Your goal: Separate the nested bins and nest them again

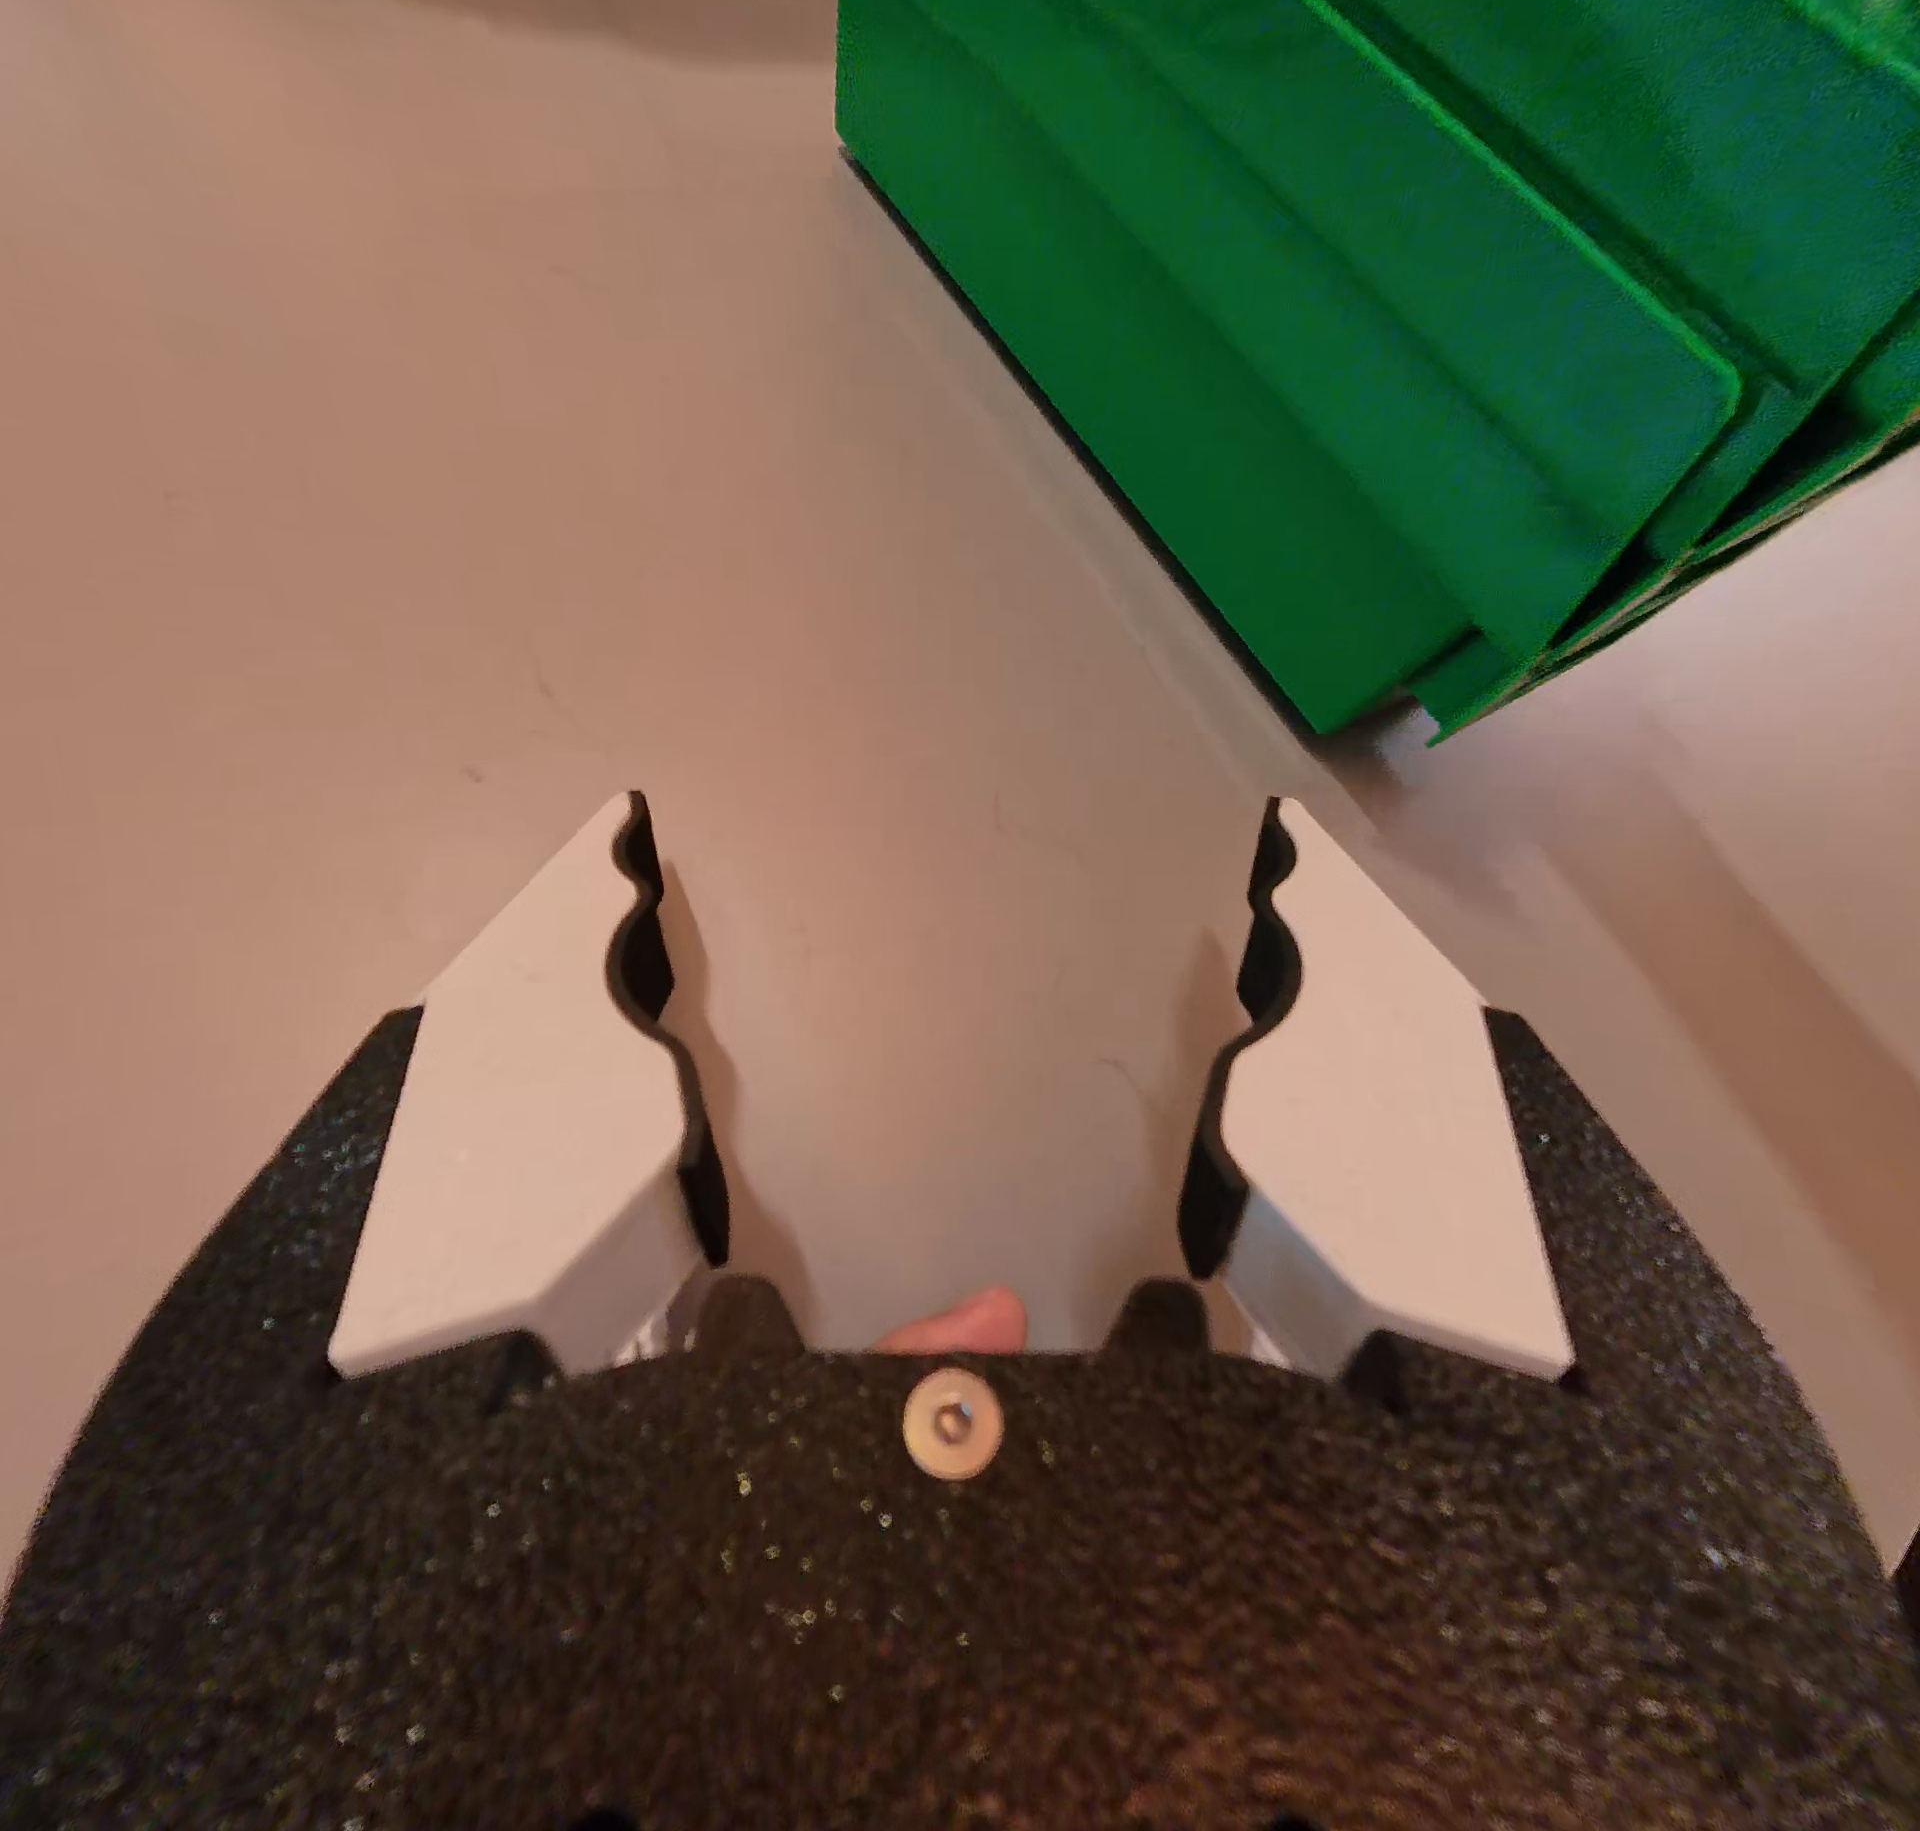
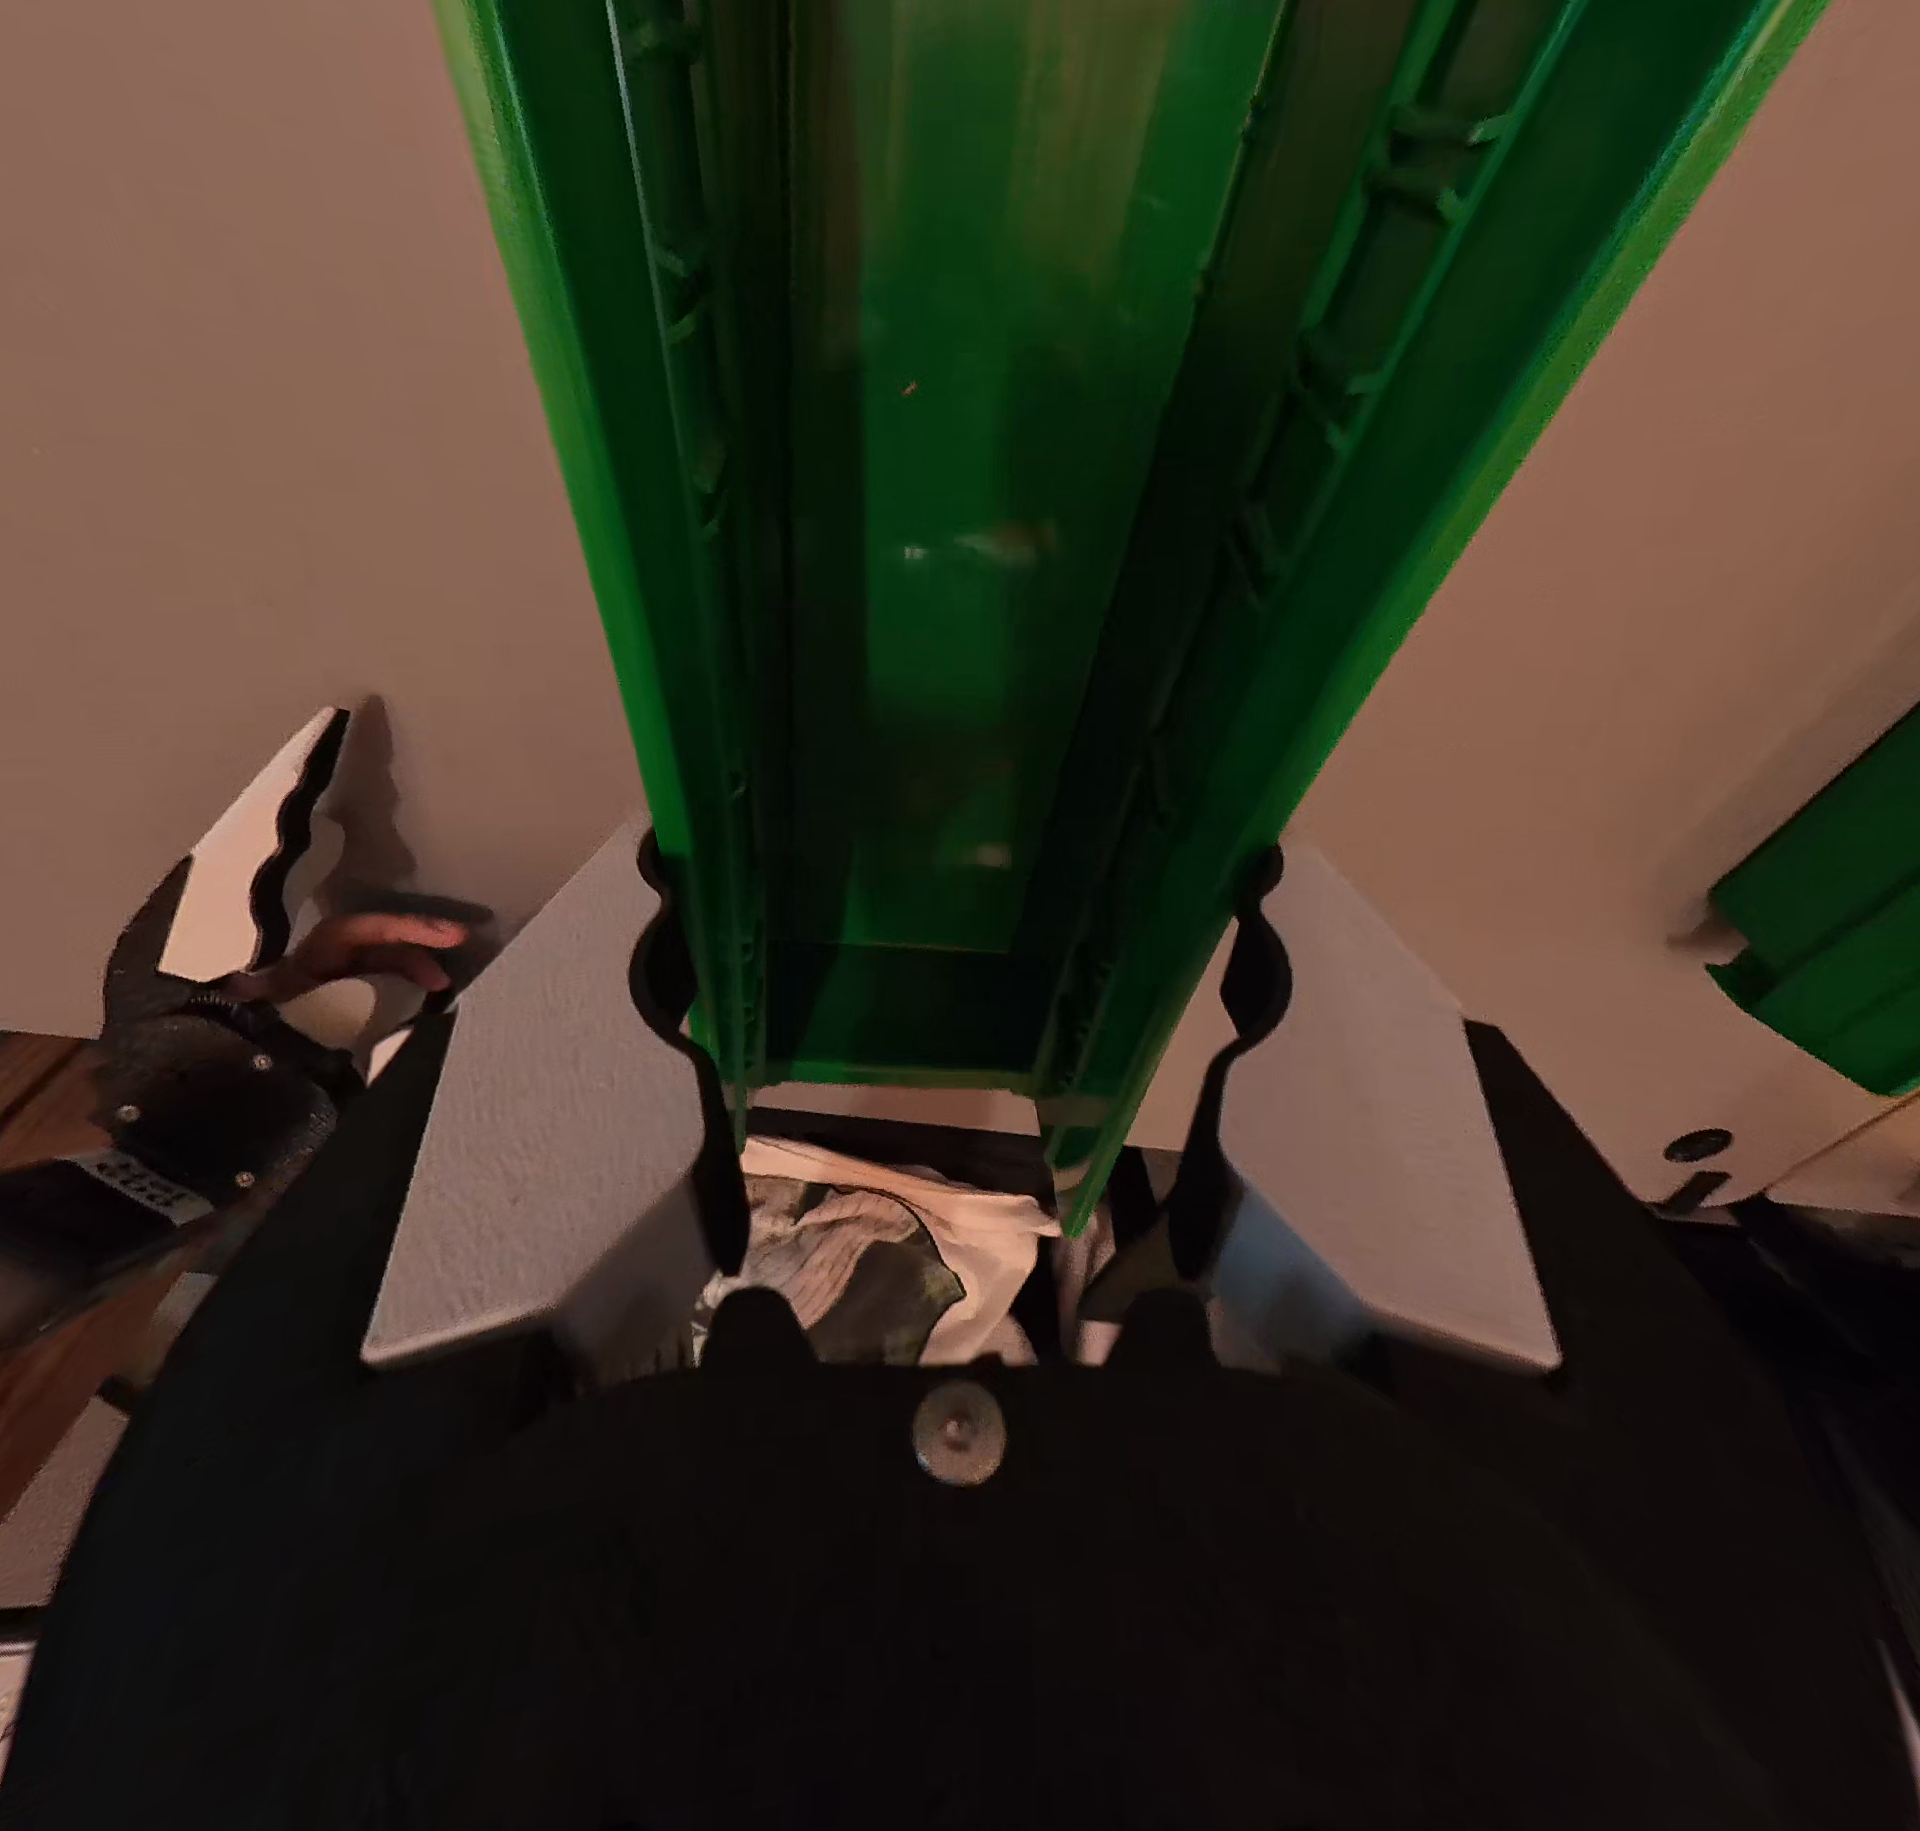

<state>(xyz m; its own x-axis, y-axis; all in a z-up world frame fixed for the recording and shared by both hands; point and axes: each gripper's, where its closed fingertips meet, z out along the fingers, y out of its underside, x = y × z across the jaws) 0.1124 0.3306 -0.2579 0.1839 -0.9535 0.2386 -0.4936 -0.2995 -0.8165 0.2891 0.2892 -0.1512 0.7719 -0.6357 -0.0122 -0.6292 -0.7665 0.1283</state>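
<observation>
Right hand-held gripper (image 2: 956, 1043) clamps our lifted green bin (image 2: 935, 431) | left hand-held gripper (image 1: 956, 1033) wide open, empty over counter (image 1: 416, 431) | step: separating | next: set bin down clear of stack (image 1: 1299, 327)

The green bin (image 2: 977, 493) runs off the top edge, blurred, its far end unseen, and the bin stack (image 1: 1351, 306) is cropped at the top-right corner.

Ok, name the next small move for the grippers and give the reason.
Probably carry the green bin clear and set it down on bare table. The right gripper is clamped across its end, while the left gripper hangs open and empty beside the nested stack, free to steady it.
</observation>
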